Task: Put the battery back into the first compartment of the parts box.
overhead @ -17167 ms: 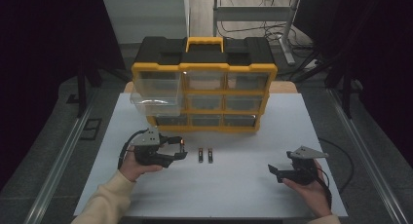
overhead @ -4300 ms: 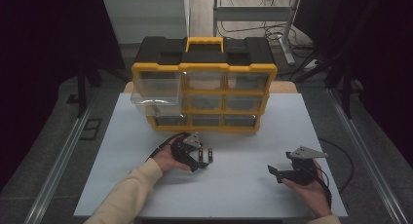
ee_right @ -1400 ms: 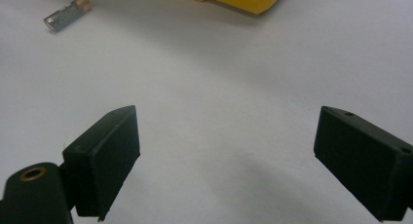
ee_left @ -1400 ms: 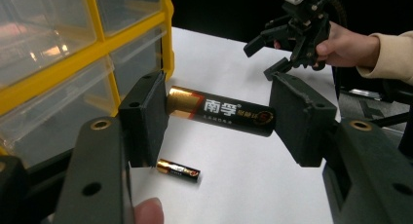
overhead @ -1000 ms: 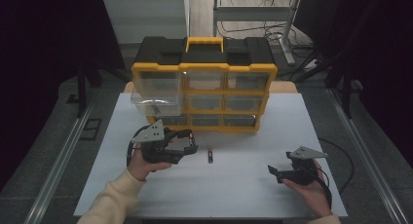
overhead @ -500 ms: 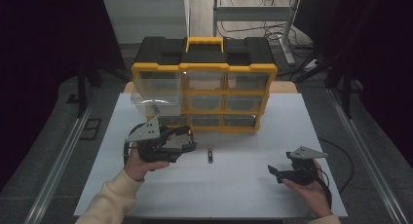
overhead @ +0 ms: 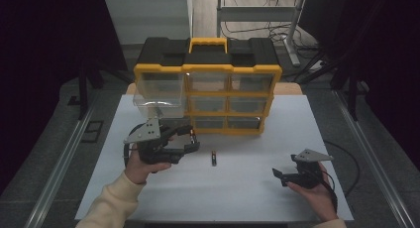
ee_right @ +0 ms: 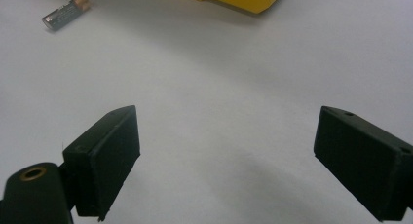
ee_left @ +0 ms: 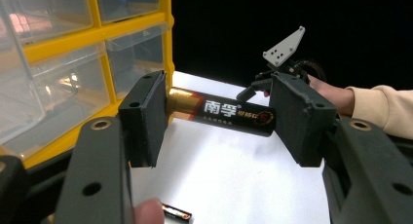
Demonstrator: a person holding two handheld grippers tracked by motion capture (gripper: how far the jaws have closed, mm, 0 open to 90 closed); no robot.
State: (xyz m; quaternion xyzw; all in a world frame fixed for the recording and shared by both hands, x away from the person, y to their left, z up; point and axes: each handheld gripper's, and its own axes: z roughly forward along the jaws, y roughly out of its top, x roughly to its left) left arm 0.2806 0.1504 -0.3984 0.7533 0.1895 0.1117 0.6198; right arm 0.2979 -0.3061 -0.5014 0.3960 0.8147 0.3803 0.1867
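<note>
left gripper [ee_left: 219, 121] clamps a battery [ee_left: 219, 113] end to end between its pads, lifted off the white table [overhead: 247, 188] near the yellow organizer [overhead: 208, 84]. a second earlier it was lower. second battery [overhead: 214, 157] lies unmoved. right gripper [ee_right: 224, 156] rests open, empty.

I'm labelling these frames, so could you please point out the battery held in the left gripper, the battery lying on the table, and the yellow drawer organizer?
held battery [ee_left: 221, 118], left gripper view, on its black printed label.
loose battery [overhead: 214, 157], high view, on its middle.
drawer organizer [overhead: 208, 69], high view, on the yellow top rail.
</note>
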